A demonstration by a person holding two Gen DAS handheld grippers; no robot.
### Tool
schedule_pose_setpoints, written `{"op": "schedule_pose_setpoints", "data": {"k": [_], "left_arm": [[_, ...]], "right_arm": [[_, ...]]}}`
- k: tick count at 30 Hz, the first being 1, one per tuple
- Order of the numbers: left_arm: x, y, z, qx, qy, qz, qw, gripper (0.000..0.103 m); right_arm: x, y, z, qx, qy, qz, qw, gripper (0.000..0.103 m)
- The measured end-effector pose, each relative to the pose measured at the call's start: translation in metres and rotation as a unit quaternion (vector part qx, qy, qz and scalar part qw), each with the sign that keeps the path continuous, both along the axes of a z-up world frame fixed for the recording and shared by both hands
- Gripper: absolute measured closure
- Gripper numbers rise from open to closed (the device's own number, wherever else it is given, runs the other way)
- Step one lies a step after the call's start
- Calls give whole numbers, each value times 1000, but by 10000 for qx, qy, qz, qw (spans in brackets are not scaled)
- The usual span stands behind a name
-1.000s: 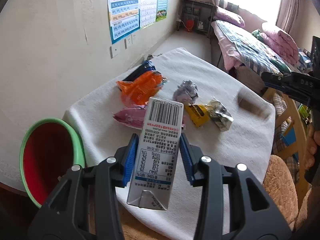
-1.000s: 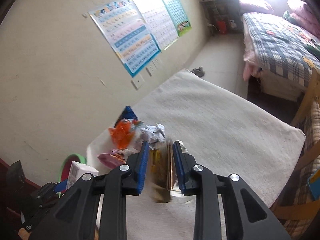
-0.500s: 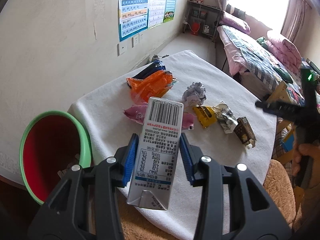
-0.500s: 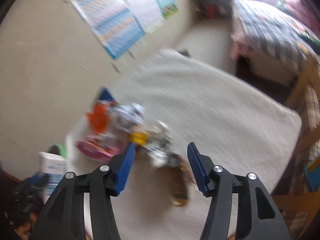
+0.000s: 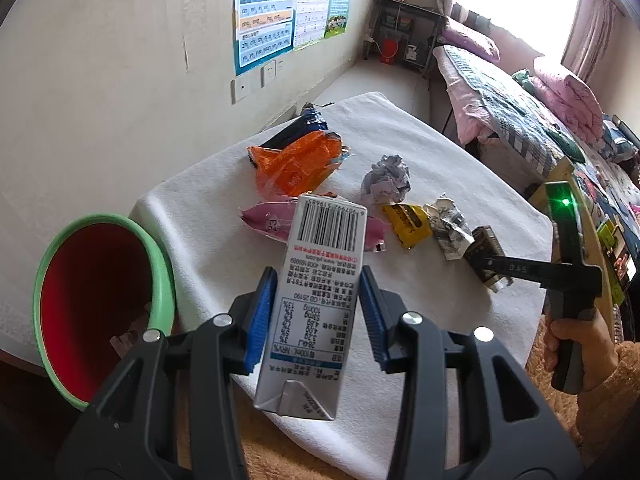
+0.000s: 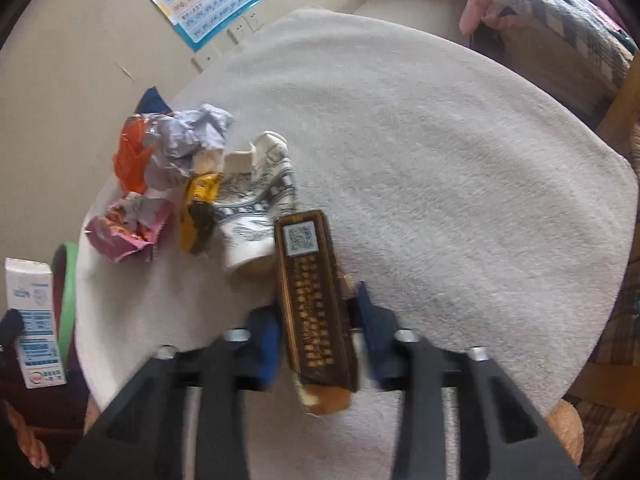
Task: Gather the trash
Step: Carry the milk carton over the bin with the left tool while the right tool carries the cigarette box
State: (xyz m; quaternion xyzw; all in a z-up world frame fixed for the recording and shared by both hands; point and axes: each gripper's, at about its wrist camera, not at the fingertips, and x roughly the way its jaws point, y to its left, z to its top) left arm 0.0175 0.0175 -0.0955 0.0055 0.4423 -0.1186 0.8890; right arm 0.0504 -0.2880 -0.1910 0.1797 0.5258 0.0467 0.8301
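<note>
My left gripper [image 5: 317, 312] is shut on a white milk carton [image 5: 316, 292], held above the table's near edge beside the green bin with a red inside [image 5: 80, 304]. The carton also shows in the right wrist view [image 6: 36, 320]. My right gripper [image 6: 316, 336] has its jaws on either side of a brown box [image 6: 312, 292] lying on the white table cover [image 6: 440, 160]; the pads look close to its sides, but the frame is blurred. In the left wrist view that gripper [image 5: 486, 266] reaches the brown box [image 5: 486, 246].
On the cover lie an orange wrapper [image 5: 296, 164], a dark blue wrapper [image 5: 296, 130], a pink wrapper [image 5: 272, 222], a crumpled grey paper [image 5: 386, 178], a yellow wrapper [image 5: 408, 220] and a crushed white cup [image 6: 256, 196]. A bed [image 5: 520, 96] stands at the right.
My right gripper opened, came down and now straddles the brown box lying on the table. My left gripper kept the milk carton and drew slightly back toward the bin.
</note>
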Motion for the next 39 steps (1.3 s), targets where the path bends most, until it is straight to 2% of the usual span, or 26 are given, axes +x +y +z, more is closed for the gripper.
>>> {"op": "schedule_pose_setpoints", "data": {"k": [7, 11, 17, 26, 39], "left_arm": [[2, 6, 1, -17, -34, 144, 9999, 63], [2, 12, 2, -47, -78, 232, 9997, 63], [2, 32, 3, -108, -139, 465, 9988, 63], [3, 66, -5, -223, -113, 795, 9965, 63], [0, 118, -12, -341, -66, 1371, 9900, 63]], "right_arm": [[-12, 2, 52, 63, -683, 8, 9976, 79], [-16, 24, 86, 91, -1098, 284, 9935, 79], [-14, 63, 121, 128, -1432, 736, 9869, 79], [-14, 110, 136, 107, -1452, 1185, 9822, 79], [-6, 180, 140, 202, -1390, 1836, 9729, 79]]}}
